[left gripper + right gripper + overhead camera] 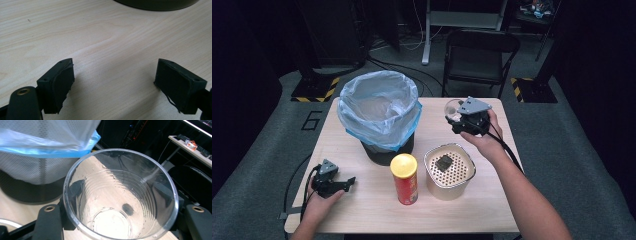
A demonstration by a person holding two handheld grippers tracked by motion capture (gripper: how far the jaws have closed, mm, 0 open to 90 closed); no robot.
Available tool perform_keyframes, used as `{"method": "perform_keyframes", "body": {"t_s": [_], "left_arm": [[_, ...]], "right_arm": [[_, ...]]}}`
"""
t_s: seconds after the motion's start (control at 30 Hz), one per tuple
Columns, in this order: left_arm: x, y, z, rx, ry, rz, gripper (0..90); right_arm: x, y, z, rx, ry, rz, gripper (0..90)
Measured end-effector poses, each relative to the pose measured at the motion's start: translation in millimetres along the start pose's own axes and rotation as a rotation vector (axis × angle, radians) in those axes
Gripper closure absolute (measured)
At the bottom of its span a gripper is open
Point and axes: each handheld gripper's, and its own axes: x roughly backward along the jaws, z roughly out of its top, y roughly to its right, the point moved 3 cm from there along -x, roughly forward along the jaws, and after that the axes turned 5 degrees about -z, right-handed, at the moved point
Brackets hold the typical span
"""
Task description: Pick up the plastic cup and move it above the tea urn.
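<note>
A clear plastic cup [120,195] sits between the jaws of my right gripper [457,118], which is shut on it; in the high view the cup [452,107] is held above the table's far right part, just right of the bin. The cup looks empty, with ribbed walls. My left gripper [348,182] rests low over the table's near left, its jaws wide open with bare wood between the pads [63,82]. A black bin [379,112] with a blue-edged clear liner stands at the table's middle back.
A red snack tube with a yellow lid [404,177] stands at the front middle. Beside it is a cream perforated container [449,170] with a dark object on top. A folding chair [479,57] stands behind the wooden table [362,210].
</note>
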Motion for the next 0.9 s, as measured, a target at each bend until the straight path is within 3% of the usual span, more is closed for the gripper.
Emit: {"method": "perform_keyframes", "body": {"t_s": [0.17, 0.43, 0.57, 0.73, 0.9], "left_arm": [[0.0, 0.1, 0.1, 0.001, -0.001, 0.000, 15.6], [-1.1, 0.7, 0.2, 0.008, 0.009, 0.006, 15.6], [-1.2, 0.7, 0.2, 0.009, 0.009, 0.006, 15.6], [-1.1, 0.7, 0.2, 0.008, 0.008, 0.007, 15.6], [-1.2, 0.8, 0.3, 0.010, 0.008, 0.007, 15.6]], "right_arm": [[16.2, -4.2, 1.5, -0.006, -0.008, 0.020, 33.1], [17.2, 0.3, 3.6, -0.114, 0.018, 0.035, 33.0], [18.7, 0.7, 6.7, -0.147, 0.036, 0.070, 33.1], [24.3, -0.5, 15.9, -0.136, 0.048, 0.090, 33.5], [34.1, -2.5, 40.9, -0.131, 0.073, 0.119, 33.7]]}}
